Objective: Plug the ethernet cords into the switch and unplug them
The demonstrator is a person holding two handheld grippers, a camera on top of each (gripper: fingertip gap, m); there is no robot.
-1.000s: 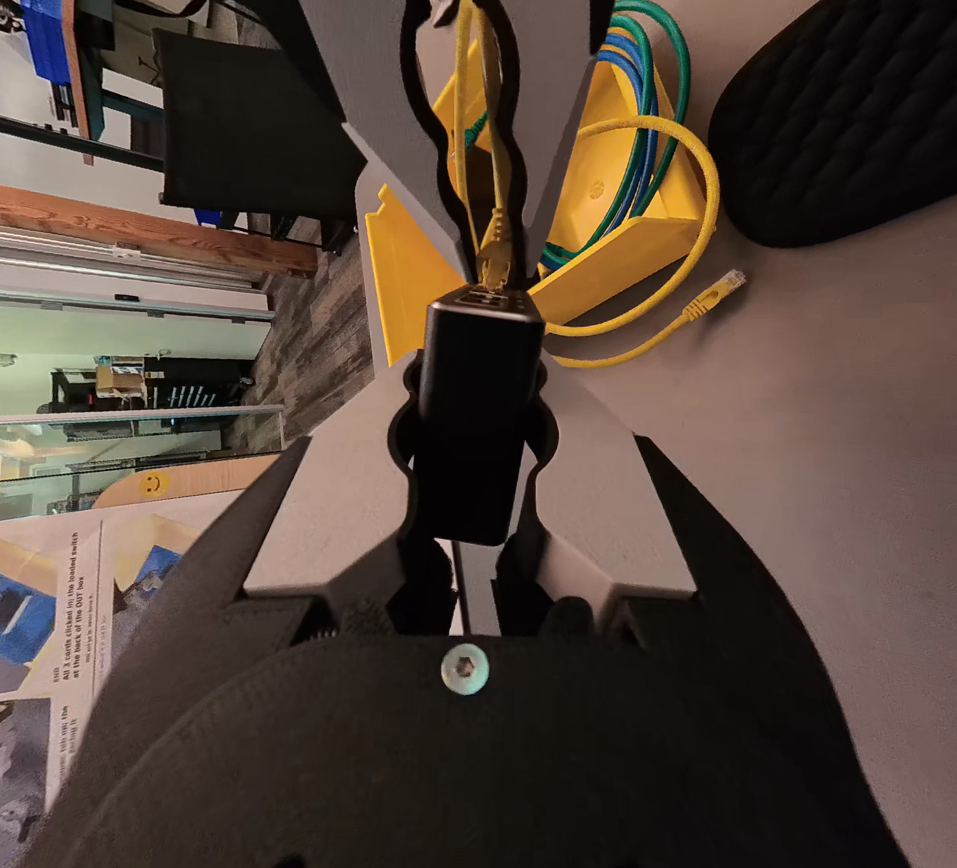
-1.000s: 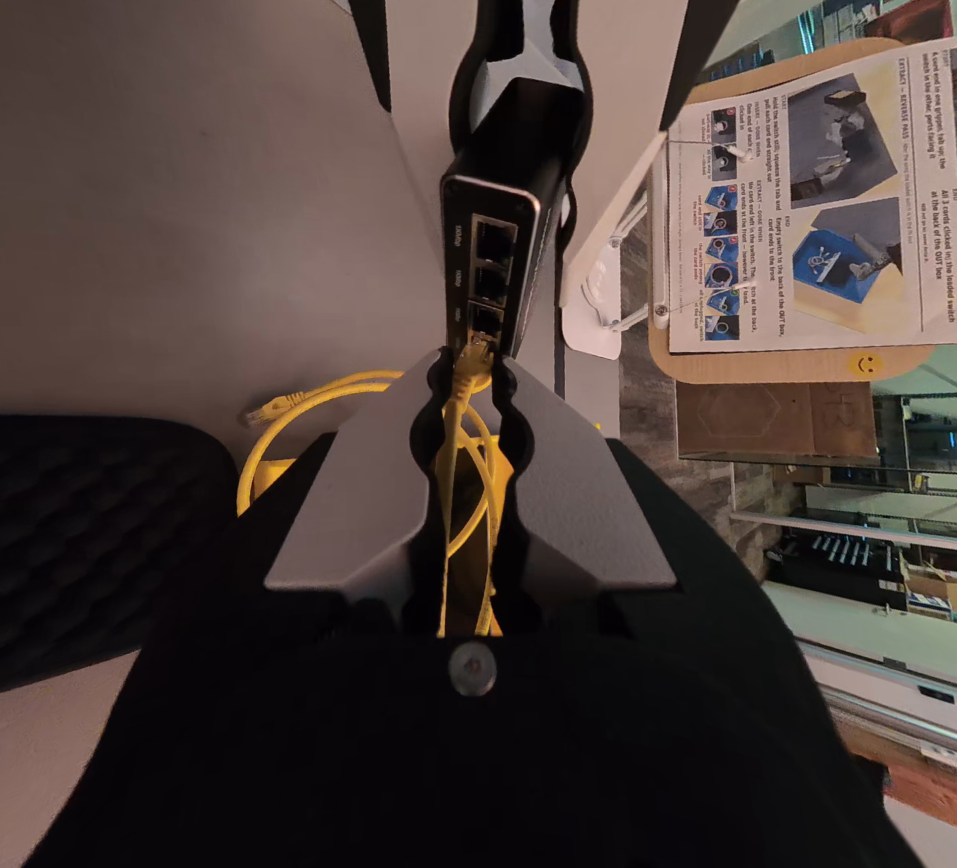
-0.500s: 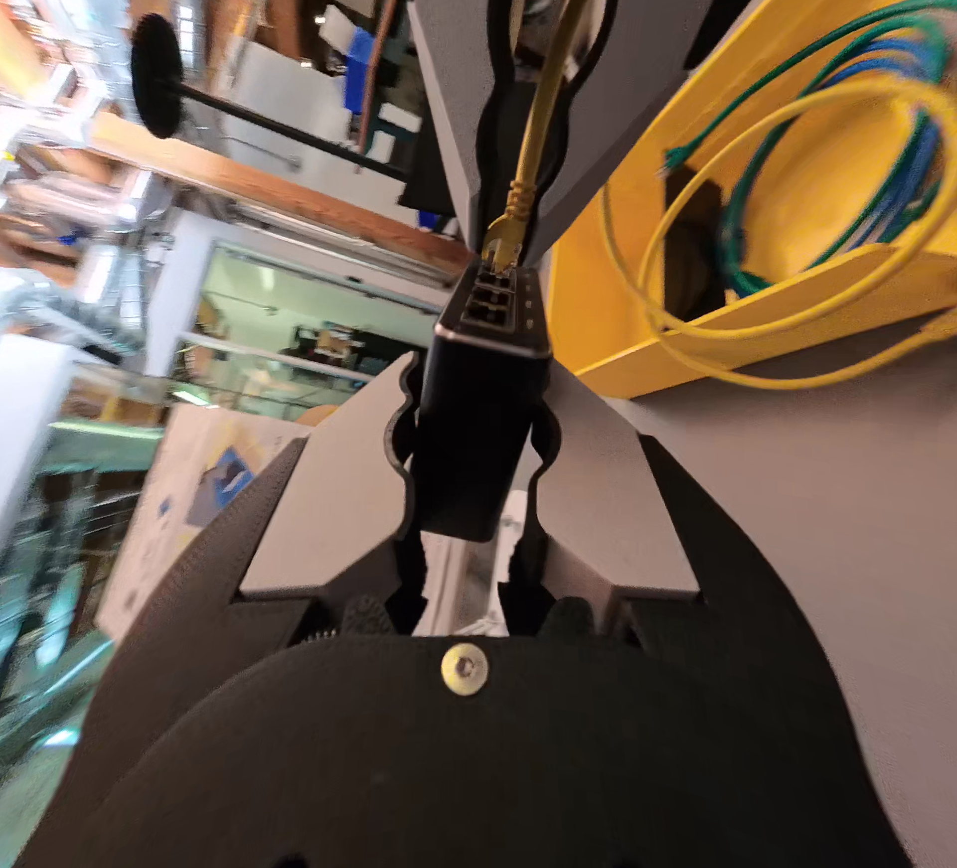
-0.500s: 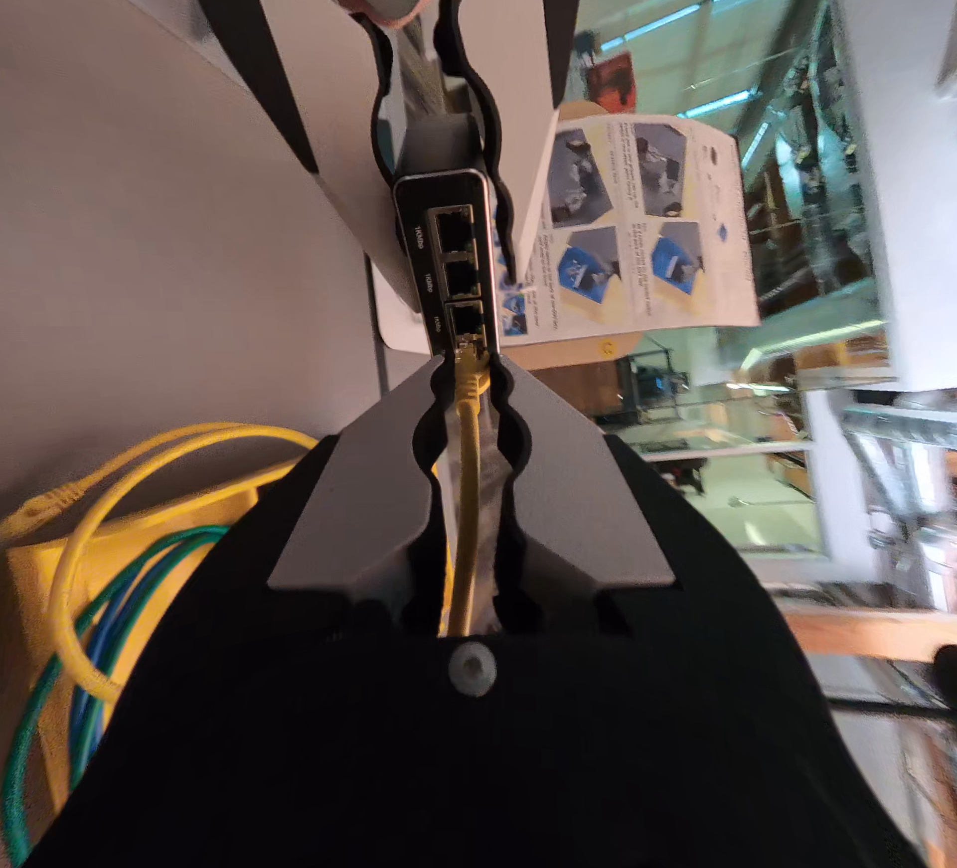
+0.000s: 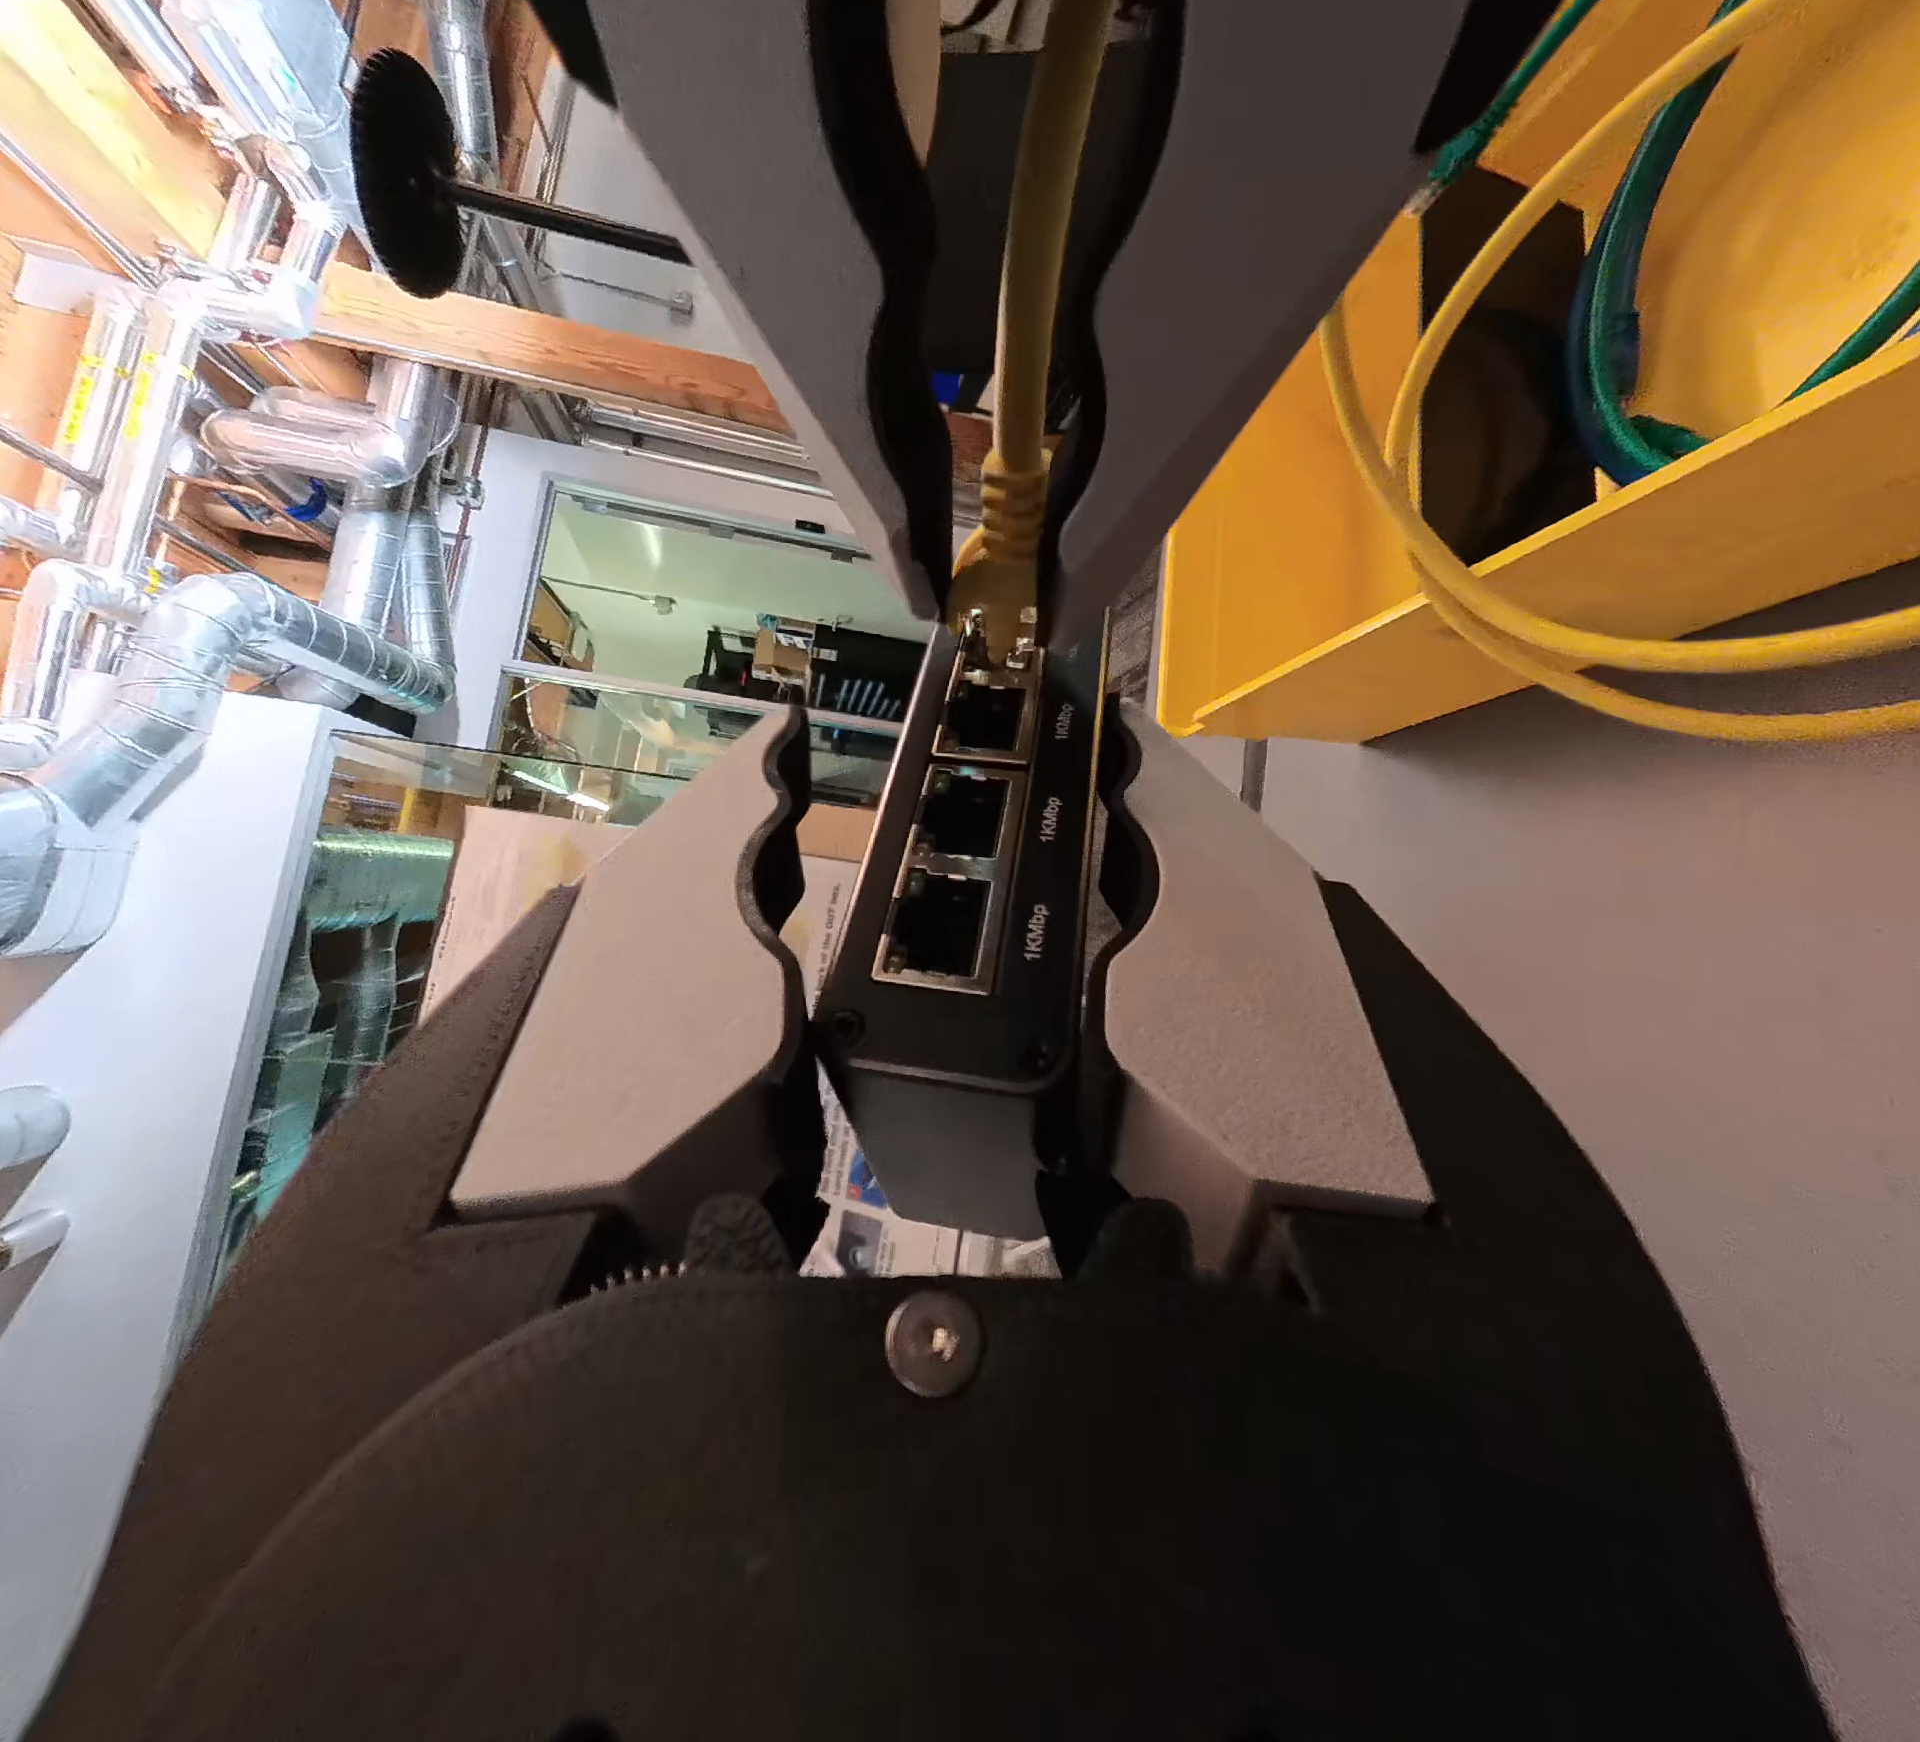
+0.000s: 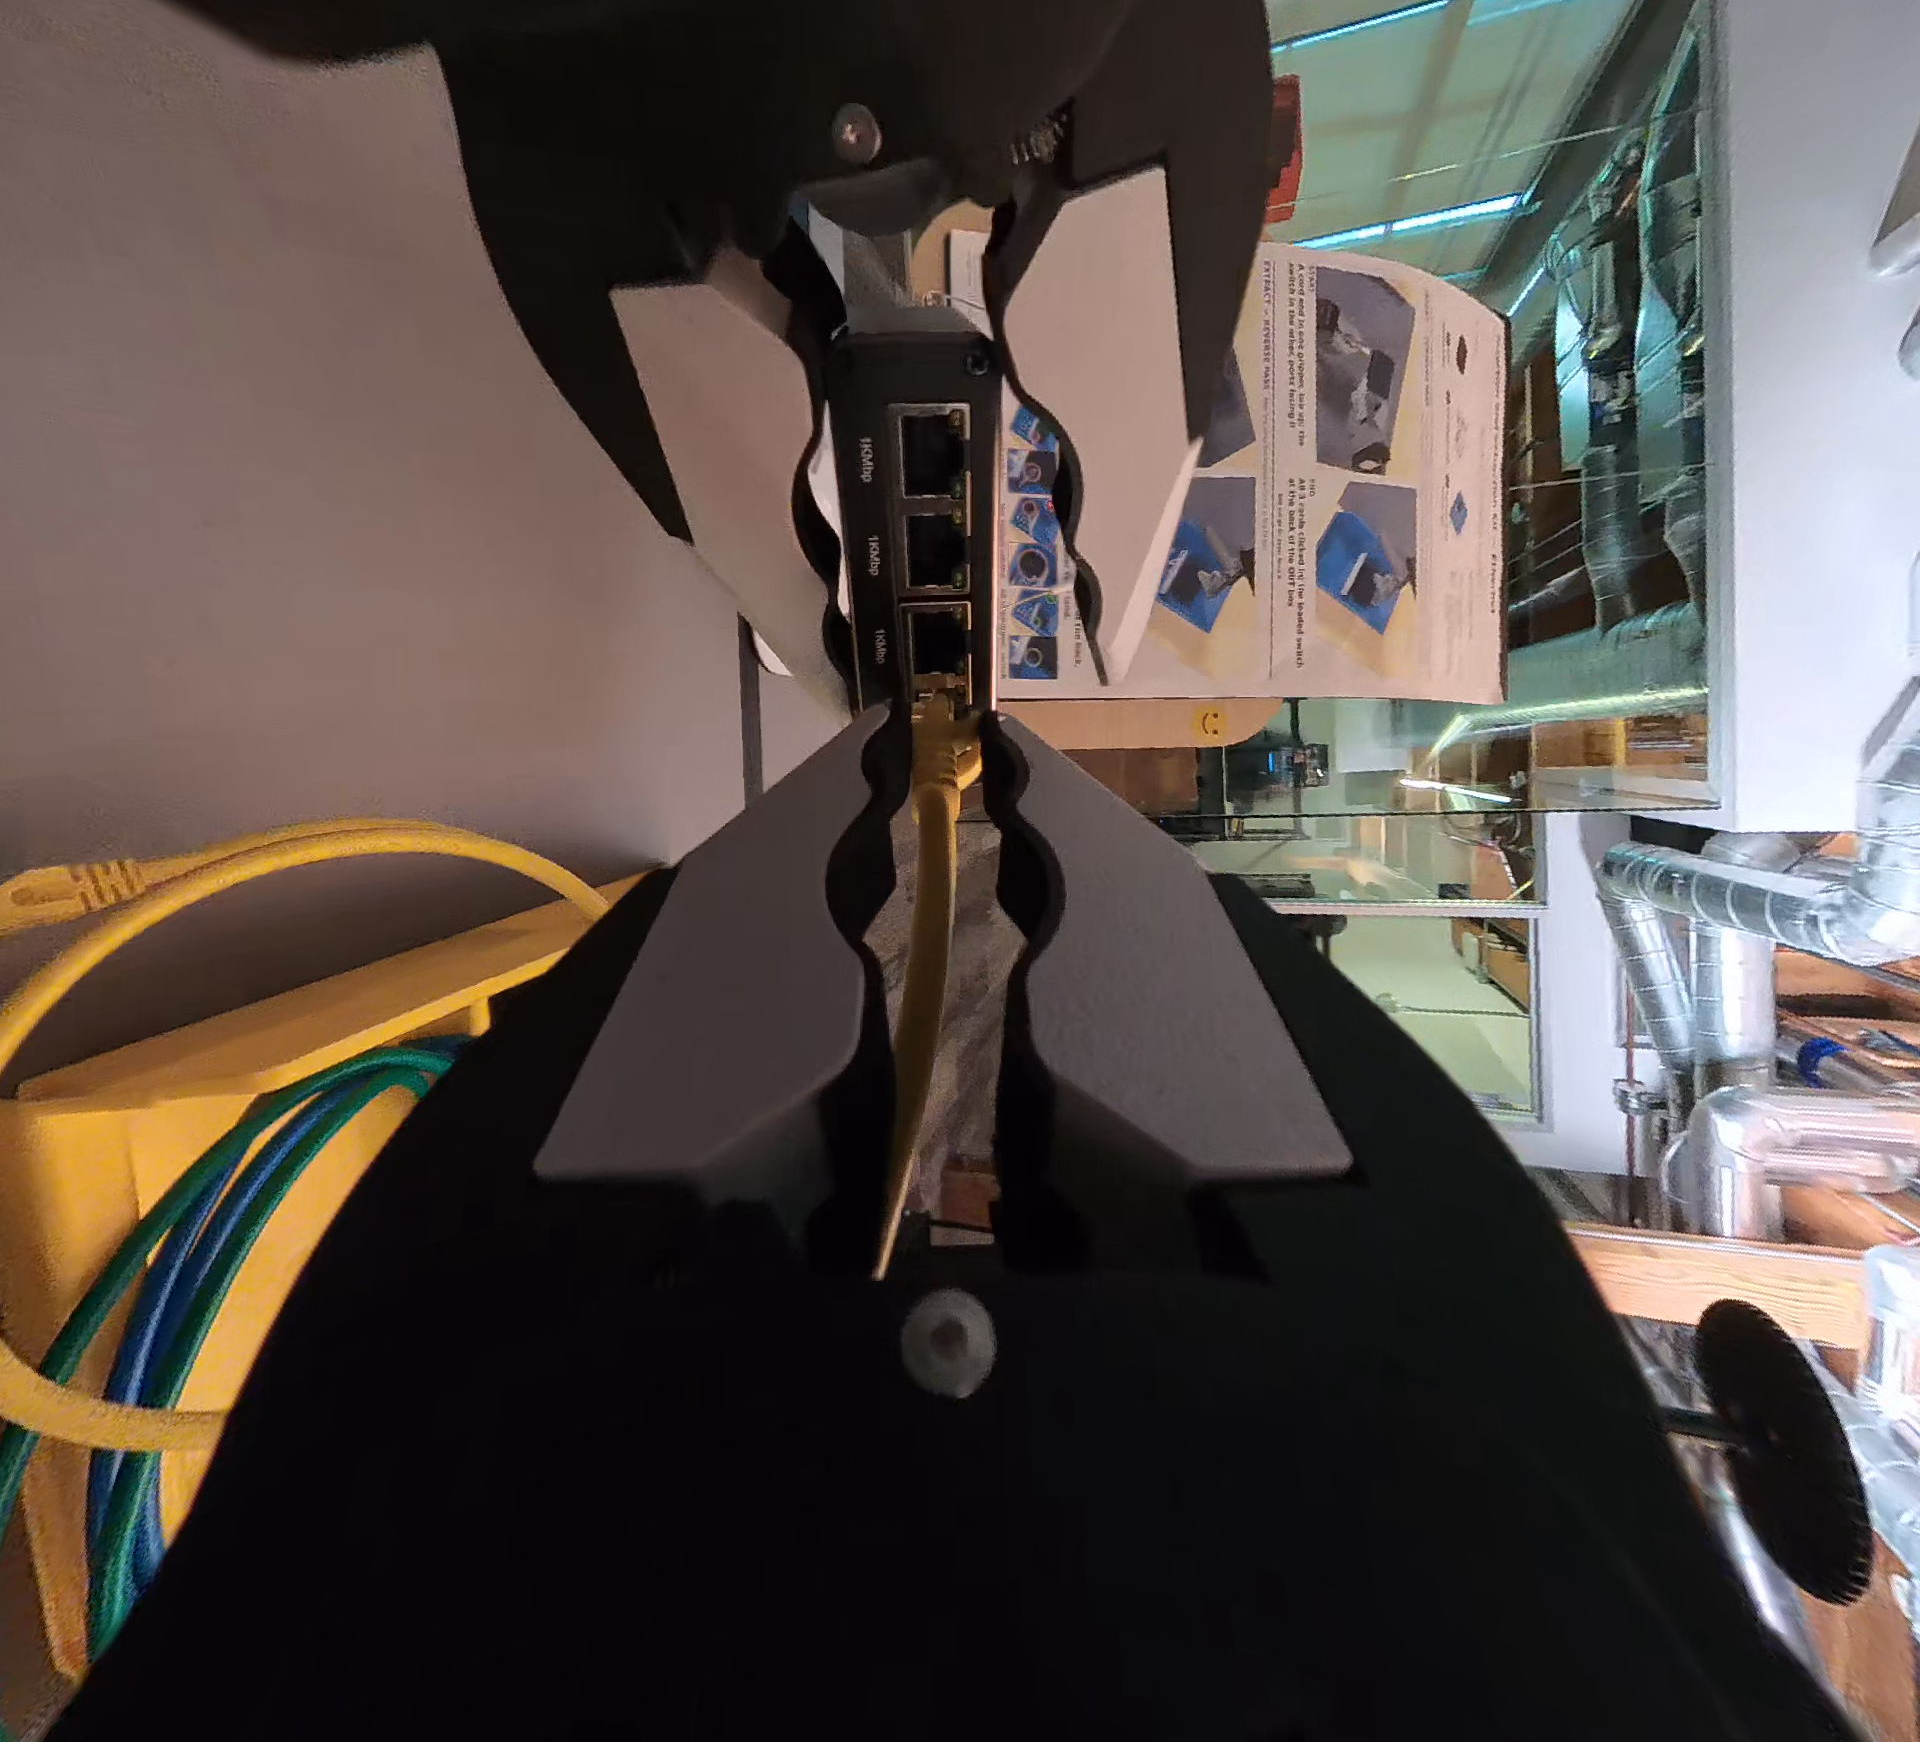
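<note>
My left gripper [image 5: 956,736] is shut on a black switch [image 5: 966,871], held off the table with its three-port face turned up toward the left wrist view. My right gripper [image 6: 940,721] is shut on the plug end of a yellow ethernet cord [image 6: 930,913]. The plug [image 5: 1000,570] touches the switch [image 6: 914,497] at the port nearest my right gripper; I cannot tell how deep it sits. The other two ports look empty. The cord's loose end [image 6: 73,887] lies on the grey table. The right gripper [image 5: 997,596] also shows in the left wrist view.
A yellow bin [image 5: 1351,570] on the grey table holds green and blue cords [image 6: 156,1277], and the yellow cord loops over its rim. A printed instruction sheet [image 6: 1351,497] stands behind the switch. Pipes, glass walls and wooden beams fill the background. My left and right fingertips are right by each other.
Both grippers have tilted together, so the views swung from the table toward the room. The switch's port face now shows to the left wrist camera. Both grips are unchanged.
</note>
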